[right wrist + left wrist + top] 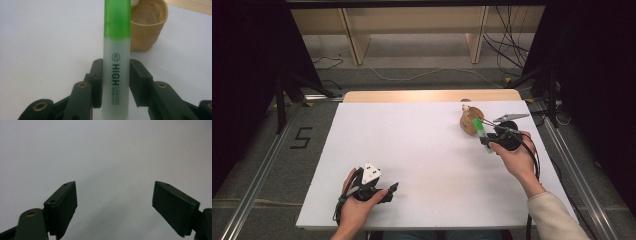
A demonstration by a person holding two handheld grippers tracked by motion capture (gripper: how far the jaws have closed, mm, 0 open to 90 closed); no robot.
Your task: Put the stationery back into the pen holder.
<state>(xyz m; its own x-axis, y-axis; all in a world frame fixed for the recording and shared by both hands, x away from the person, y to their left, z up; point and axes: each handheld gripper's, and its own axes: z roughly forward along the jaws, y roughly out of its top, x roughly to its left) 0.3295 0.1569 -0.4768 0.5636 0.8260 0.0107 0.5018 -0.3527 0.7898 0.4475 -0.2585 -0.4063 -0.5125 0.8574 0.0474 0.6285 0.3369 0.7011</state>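
A green and frosted-white highlighter [116,55] stands between the two black jaws of my right gripper [116,82], which is shut on its barrel; the green cap end points away from me. In the high view the right gripper [488,140] holds the highlighter [482,132] at the right of the white table [422,150], just in front of a tan wooden cup [470,120]. The cup [147,27] sits behind the highlighter, its mouth facing the camera. My left gripper [393,188] rests near the table's front left edge. Its jaws stand wide apart over bare table, left gripper [115,207] open.
A small white object [466,106] sits at the cup's far rim. Beyond the table lie a wooden strip [432,95], shelf legs and floor cables. Metal rails run along both sides of the table.
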